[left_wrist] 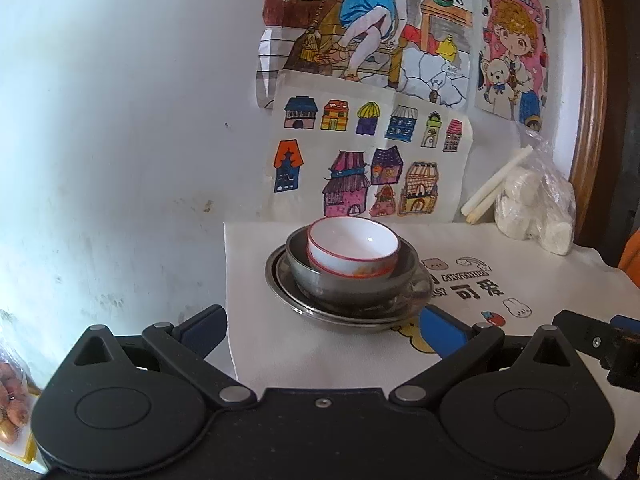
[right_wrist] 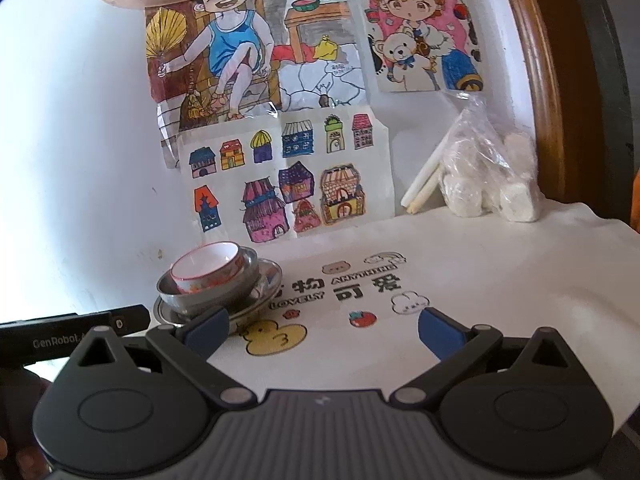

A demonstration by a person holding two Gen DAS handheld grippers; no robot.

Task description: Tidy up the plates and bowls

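A white bowl with a red rim (left_wrist: 352,250) sits tilted inside a grey metal bowl (left_wrist: 352,280), which stands on metal plates (left_wrist: 348,308) on a white printed cloth (left_wrist: 280,352). My left gripper (left_wrist: 324,330) is open and empty just in front of the stack. In the right wrist view the same white bowl (right_wrist: 208,266), metal bowl (right_wrist: 208,294) and plates (right_wrist: 264,284) are at the left. My right gripper (right_wrist: 324,330) is open and empty, to the right of the stack, over the cloth (right_wrist: 480,280).
Children's drawings (left_wrist: 368,160) hang on the white wall behind. A plastic bag of white lumps (left_wrist: 536,204) and white sticks (left_wrist: 496,184) lean at the back right by a wooden frame (left_wrist: 592,80). A bag of orange items (left_wrist: 12,404) lies left of the table.
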